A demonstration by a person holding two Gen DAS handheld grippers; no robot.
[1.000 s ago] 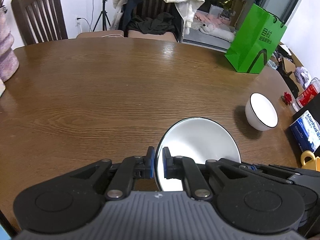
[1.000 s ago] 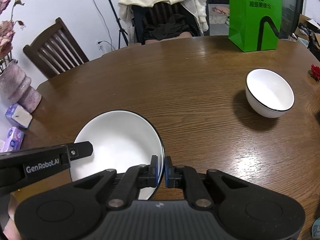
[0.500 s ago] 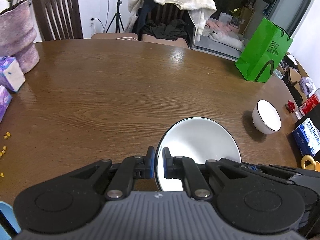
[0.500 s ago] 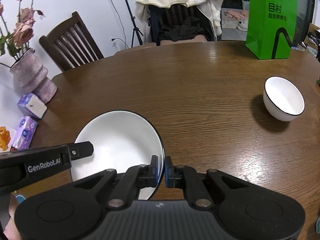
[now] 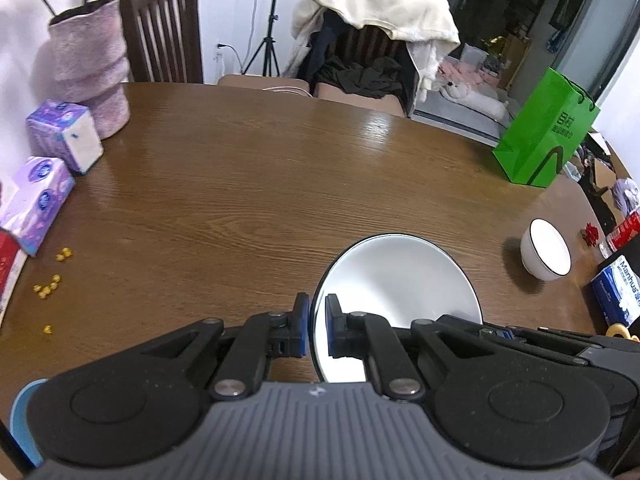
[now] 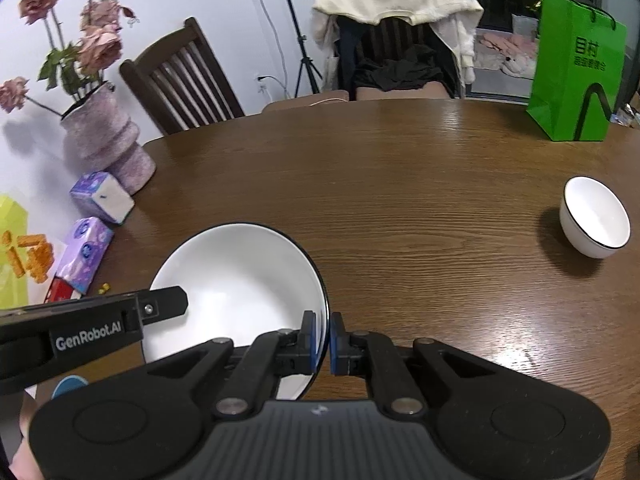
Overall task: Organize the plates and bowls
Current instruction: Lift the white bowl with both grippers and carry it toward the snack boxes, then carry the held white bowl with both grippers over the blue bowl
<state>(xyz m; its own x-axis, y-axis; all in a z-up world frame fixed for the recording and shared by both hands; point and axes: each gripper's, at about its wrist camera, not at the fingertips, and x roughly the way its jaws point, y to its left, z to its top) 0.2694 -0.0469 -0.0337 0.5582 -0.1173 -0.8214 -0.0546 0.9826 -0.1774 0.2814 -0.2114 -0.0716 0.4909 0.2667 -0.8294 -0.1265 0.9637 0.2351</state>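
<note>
Both views have swung since a second ago — vase (image 5: pixel 90 68) and tissue packs (image 5: pixel 64 136) now show at upper left. At lower centre, the left gripper (image 5: pixel 317 330) and right gripper (image 6: pixel 321 342) each pinch opposite rims of the plate (image 6: pixel 240 276), lifted off the table (image 5: pixel 260 184). A bowl (image 6: pixel 595 216) sits far right — well apart.

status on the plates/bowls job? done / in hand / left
Done: no stack or sorted pile in view. In hand: both claws, left and right, are shut on opposite rims of the white plate, carrying it over the table. Left: set the plate down, then deal with the small white bowl sitting alone near the green bag.
</note>
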